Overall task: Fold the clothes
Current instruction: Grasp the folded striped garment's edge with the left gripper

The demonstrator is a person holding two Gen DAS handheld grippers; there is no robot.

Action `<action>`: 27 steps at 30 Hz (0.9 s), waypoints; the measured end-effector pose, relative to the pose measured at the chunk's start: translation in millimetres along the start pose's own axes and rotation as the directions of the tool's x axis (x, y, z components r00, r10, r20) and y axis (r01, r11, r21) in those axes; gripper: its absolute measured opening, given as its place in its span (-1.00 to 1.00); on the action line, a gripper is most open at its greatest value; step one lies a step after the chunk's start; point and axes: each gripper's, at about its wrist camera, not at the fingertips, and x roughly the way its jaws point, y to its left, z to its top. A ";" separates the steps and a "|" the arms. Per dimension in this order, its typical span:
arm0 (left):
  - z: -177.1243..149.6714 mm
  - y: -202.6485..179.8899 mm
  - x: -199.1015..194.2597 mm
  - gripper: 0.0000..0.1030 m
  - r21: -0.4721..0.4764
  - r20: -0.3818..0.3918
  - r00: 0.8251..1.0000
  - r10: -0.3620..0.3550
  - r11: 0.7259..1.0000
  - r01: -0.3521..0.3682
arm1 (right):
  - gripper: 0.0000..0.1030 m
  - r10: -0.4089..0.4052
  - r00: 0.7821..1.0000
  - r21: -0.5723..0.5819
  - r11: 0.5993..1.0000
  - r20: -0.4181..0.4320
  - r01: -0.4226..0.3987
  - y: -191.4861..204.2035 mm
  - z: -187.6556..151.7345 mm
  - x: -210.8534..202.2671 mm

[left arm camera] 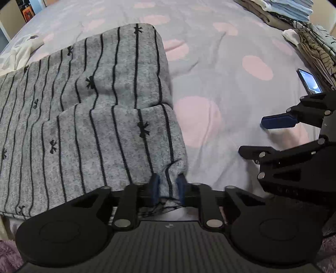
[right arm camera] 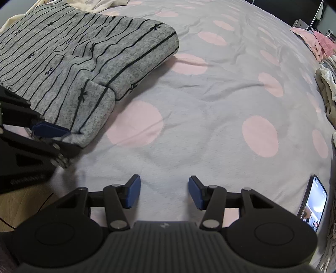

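Observation:
A grey garment with thin black stripes and small bows (left arm camera: 88, 117) lies partly folded on the bed, at the left of both views (right arm camera: 88, 58). My left gripper (left arm camera: 167, 190) is shut on the near corner of this garment, cloth bunched between its blue pads. From the right wrist view the left gripper (right arm camera: 50, 134) shows at the left edge, pinching that same corner. My right gripper (right arm camera: 164, 192) stands open above bare sheet, nothing between its fingers; it appears at the right of the left wrist view (left arm camera: 260, 138), apart from the garment.
The bed sheet (right arm camera: 210, 105) is lilac with large pink dots. A phone (right arm camera: 315, 203) with a lit screen leans at the right. Stacks of folded clothes (left arm camera: 294, 12) sit at the far right. A white garment (left arm camera: 19, 52) lies at the far left. Wooden floor (right arm camera: 25, 201) shows below the bed's edge.

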 end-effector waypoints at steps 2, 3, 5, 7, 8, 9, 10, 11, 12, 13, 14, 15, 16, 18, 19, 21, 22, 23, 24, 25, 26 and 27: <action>-3.1 6.3 -7.7 -0.80 -0.001 -0.004 1.000 -0.021 1.000 0.021 | 0.05 -0.002 1.000 -0.004 1.000 0.006 0.002 -2.5 1.2 -0.4; -5.0 9.9 -12.0 -0.80 0.001 -0.009 0.999 -0.033 0.999 0.033 | 0.05 0.001 1.000 -0.008 1.000 0.010 -0.001 -4.1 2.1 -0.9; -8.8 17.3 -18.6 -0.81 -0.005 -0.032 0.998 -0.058 0.998 0.058 | 0.05 0.028 0.999 -0.032 0.999 0.023 -0.027 -8.7 6.0 -3.4; -12.2 23.0 -24.3 -0.81 -0.006 -0.053 0.996 -0.072 0.997 0.071 | 0.03 0.054 0.997 -0.095 0.994 0.045 -0.050 -11.4 11.6 -7.9; -13.1 25.1 -27.0 -0.81 -0.002 -0.057 0.996 -0.072 0.997 0.072 | 0.03 0.055 0.996 -0.159 0.986 0.065 -0.045 -10.1 15.0 -11.2; -13.8 26.8 -29.7 -0.81 0.003 -0.059 0.996 -0.073 0.997 0.074 | 0.04 0.056 0.995 -0.226 0.973 0.086 -0.035 -8.5 18.3 -14.3; -14.3 27.9 -32.4 -0.81 0.009 -0.062 0.995 -0.076 0.997 0.077 | 0.04 0.051 0.992 -0.309 0.951 0.114 -0.014 -6.0 20.8 -16.0; -13.7 28.0 -34.5 -0.81 0.020 -0.066 0.995 -0.081 0.996 0.083 | 0.05 0.049 0.989 -0.388 0.922 0.143 0.010 -3.4 23.4 -17.6; -13.5 28.2 -36.6 -0.81 0.032 -0.071 0.994 -0.086 0.996 0.088 | 0.05 0.048 0.984 -0.463 0.885 0.170 0.037 -1.1 26.2 -18.6; -14.4 29.3 -38.4 -0.81 0.039 -0.074 0.993 -0.091 0.995 0.094 | 0.06 0.042 0.981 -0.532 0.844 0.191 0.068 -0.2 29.9 -16.3; -15.8 30.8 -39.8 -0.81 0.041 -0.076 0.993 -0.095 0.994 0.099 | 0.07 0.037 0.976 -0.596 0.797 0.213 0.100 0.7 33.3 -13.8; -17.1 32.3 -41.3 -0.81 0.044 -0.078 0.992 -0.100 0.994 0.104 | 0.13 0.035 0.970 -0.658 0.741 0.239 0.135 1.8 35.1 -10.0; -15.9 32.0 -41.3 -0.81 0.042 -0.078 0.991 -0.106 0.993 0.109 | 0.17 0.036 0.961 -0.708 0.684 0.273 0.175 2.5 35.7 -6.3; -10.0 29.1 -39.7 -0.81 0.032 -0.078 0.990 -0.117 0.992 0.120 | 0.21 0.040 0.940 -0.785 0.563 0.339 0.259 4.0 37.4 1.2; -7.1 27.6 -38.9 -0.81 0.027 -0.078 0.989 -0.123 0.992 0.125 | 0.23 0.044 0.928 -0.813 0.499 0.370 0.300 4.9 38.4 5.3; -1.3 24.7 -37.3 -0.81 0.018 -0.077 0.988 -0.134 0.991 0.136 | 0.24 0.058 0.908 -0.857 0.361 0.415 0.369 7.9 41.5 15.5; 1.7 23.2 -36.5 -0.81 0.013 -0.077 0.987 -0.140 0.990 0.142 | 0.24 0.074 0.898 -0.870 0.294 0.433 0.395 8.8 42.2 20.0; 2.8 23.5 -36.4 -0.81 0.008 -0.076 0.986 -0.147 0.989 0.148 | 0.27 0.091 0.890 -0.880 0.225 0.446 0.418 10.1 42.9 24.5; 2.4 25.9 -38.4 -0.81 0.003 -0.073 0.986 -0.153 0.988 0.154 | 0.31 0.110 0.883 -0.885 0.156 0.457 0.439 11.2 43.5 28.9; 1.9 29.0 -41.4 -0.81 -0.003 -0.070 0.985 -0.160 0.987 0.160 | 0.32 0.127 0.878 -0.887 0.094 0.462 0.453 11.0 43.2 32.9; 1.5 30.7 -43.1 -0.81 -0.006 -0.068 0.984 -0.163 0.987 0.163 | 0.32 0.145 0.874 -0.885 0.032 0.463 0.464 9.9 43.0 37.5; 1.2 31.5 -44.0 -0.81 -0.009 -0.068 0.984 -0.164 0.986 0.164 | 0.33 0.162 0.871 -0.880 -0.029 0.464 0.474 8.8 43.0 42.2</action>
